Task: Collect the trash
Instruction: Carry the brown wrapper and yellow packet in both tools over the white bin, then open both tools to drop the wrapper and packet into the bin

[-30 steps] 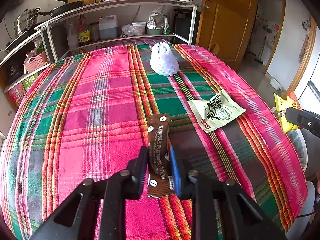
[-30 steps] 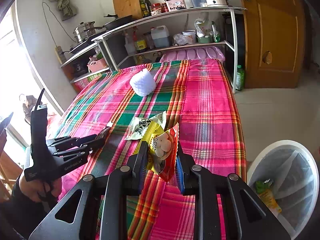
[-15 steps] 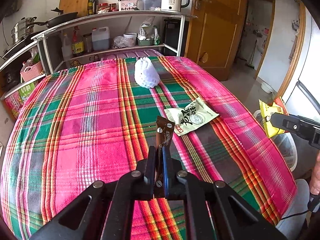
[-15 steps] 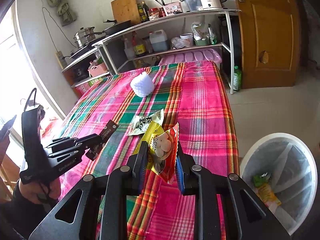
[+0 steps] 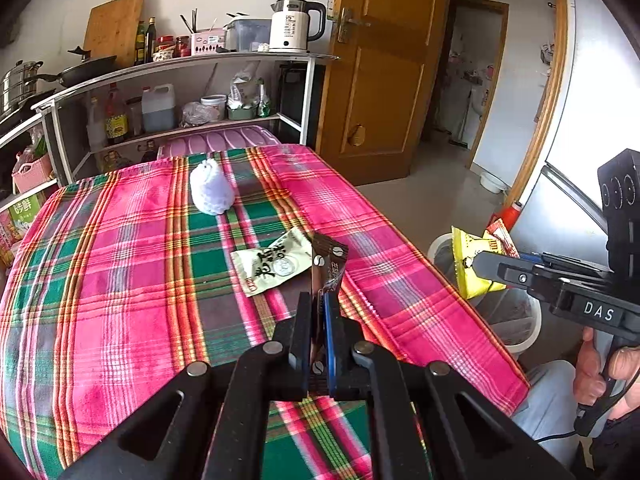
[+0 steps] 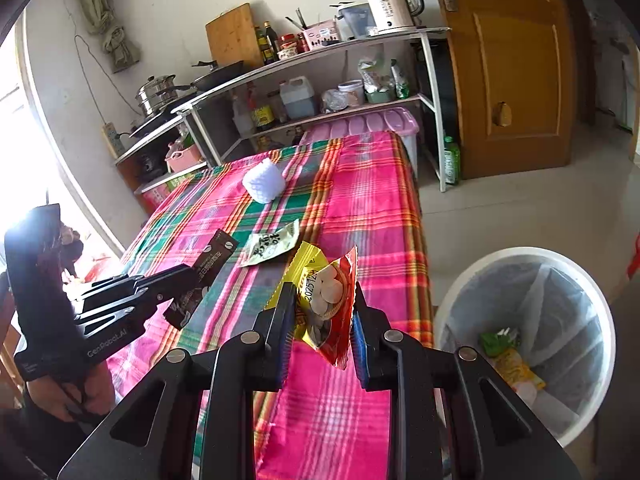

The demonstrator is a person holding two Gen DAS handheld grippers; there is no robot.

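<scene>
The brown sachet (image 5: 326, 268) is clamped edge-on between the pads of the left tongs (image 5: 318, 320) and lifted clear of the desk (image 5: 120, 280); the thin edge grip suits a flat, limp packet, which stands upright above the jaws. The yellow-and-red snack wrapper (image 6: 326, 300) sits between the pads of the right tongs (image 6: 322, 320), pinched across its crumpled width and hanging free; the jaws therefore stand partly apart though clenched on it. In the right wrist view the white bin (image 6: 452, 292) stands on the floor at 3 o'clock from the wrapper, just beside the desk edge; it is lined and already holds some packets, so both loads are judged to be bound for it. Still on the plaid cloth: a pale green packet (image 5: 276, 266) lying flat at 11 o'clock from the sachet, and a white foam net (image 5: 211, 192) farther off at 11 o'clock; both remain to be collected.
</scene>
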